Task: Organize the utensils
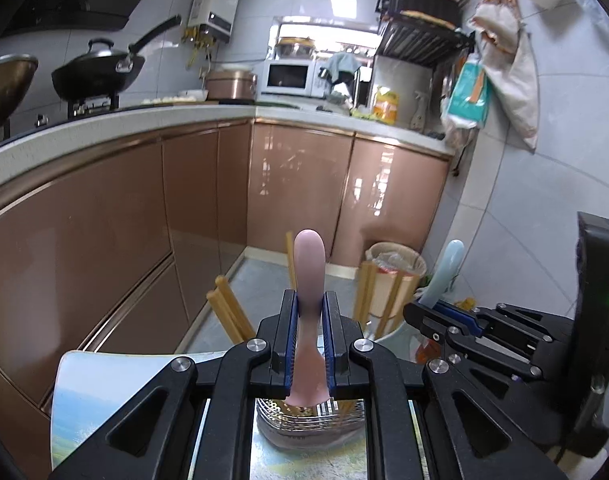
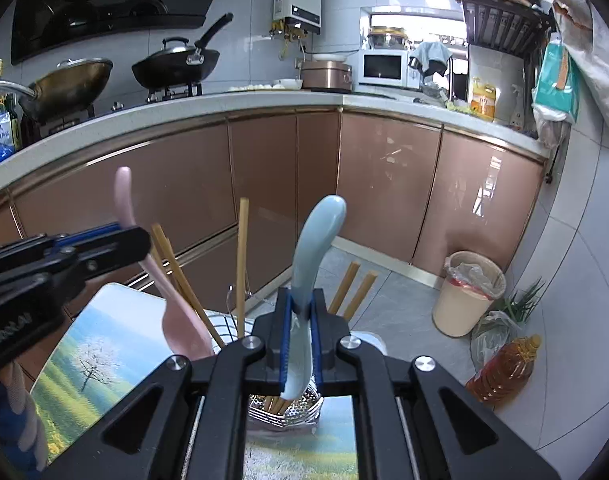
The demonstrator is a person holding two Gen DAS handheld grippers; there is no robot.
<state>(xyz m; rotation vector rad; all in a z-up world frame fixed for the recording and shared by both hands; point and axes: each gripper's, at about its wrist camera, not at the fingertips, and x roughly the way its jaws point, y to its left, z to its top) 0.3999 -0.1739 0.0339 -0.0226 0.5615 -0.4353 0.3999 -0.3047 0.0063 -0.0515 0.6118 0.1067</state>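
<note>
A: Two spoons, both held. Left claw (image 1: 309, 312) is clamped on the pink spoon (image 1: 309, 264), lower centre of its view; right claw (image 2: 302, 312) is clamped on the blue spoon (image 2: 318, 240), centre frame.

B: Destination?

A: Metal holder (image 2: 284, 412), bottom centre, on the landscape-print surface (image 2: 88, 360). Chopsticks (image 2: 242, 260) already stand in it.

B: Handling advice?

A: Likely one spoon at a time; lower each bowl-first into a gap between the sticks, keep the handle upright, and let go only once the bowl rests inside.
</note>
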